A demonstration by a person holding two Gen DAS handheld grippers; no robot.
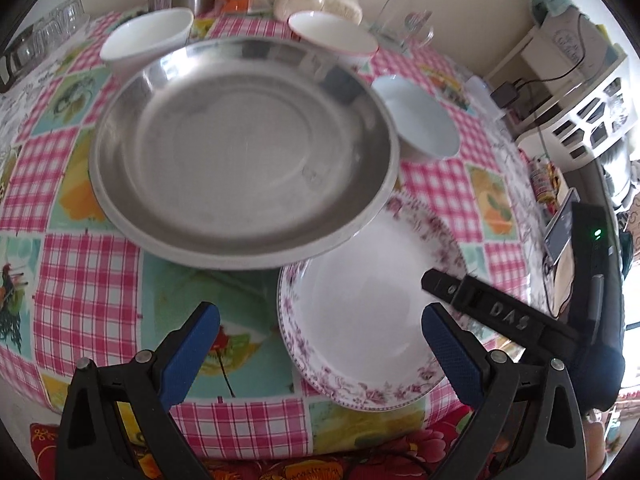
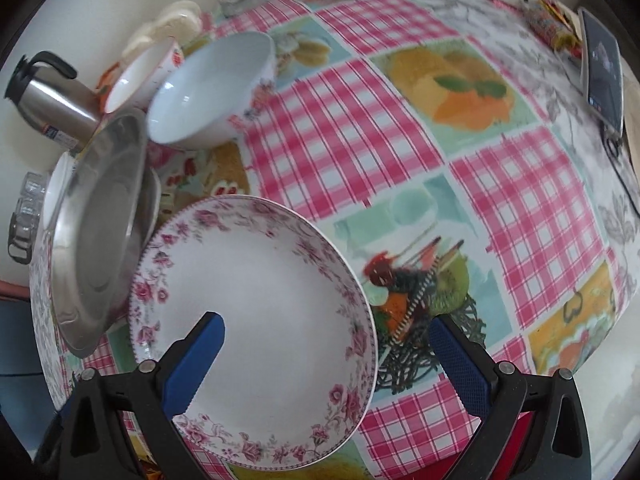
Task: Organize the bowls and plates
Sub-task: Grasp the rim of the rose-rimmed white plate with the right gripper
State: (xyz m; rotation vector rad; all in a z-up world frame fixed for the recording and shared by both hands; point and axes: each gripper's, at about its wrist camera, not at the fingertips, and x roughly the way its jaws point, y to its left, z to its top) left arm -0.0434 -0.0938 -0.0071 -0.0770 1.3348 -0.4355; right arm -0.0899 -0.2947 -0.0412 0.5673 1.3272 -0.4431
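Observation:
A steel plate (image 1: 240,148) sits on a second steel plate in the middle of the table; the pair also shows in the right wrist view (image 2: 100,216). A floral-rimmed white plate (image 1: 360,320) lies at the near right, its far edge under the steel plates; it also shows in the right wrist view (image 2: 256,320). Three bowls stand behind: white (image 1: 148,36), red-rimmed (image 1: 332,32), pale blue (image 1: 420,116). My left gripper (image 1: 320,344) is open and empty above the near edge. My right gripper (image 2: 326,356) is open over the floral plate's rim; its finger (image 1: 480,300) shows in the left view.
The table wears a pink checked cloth (image 2: 400,140). A steel flask (image 2: 56,96), drinking glasses (image 1: 52,32) and a glass jug (image 1: 400,20) stand along the back. A phone (image 2: 604,68) lies at the table's right edge. A white shelf unit (image 1: 580,100) stands beyond.

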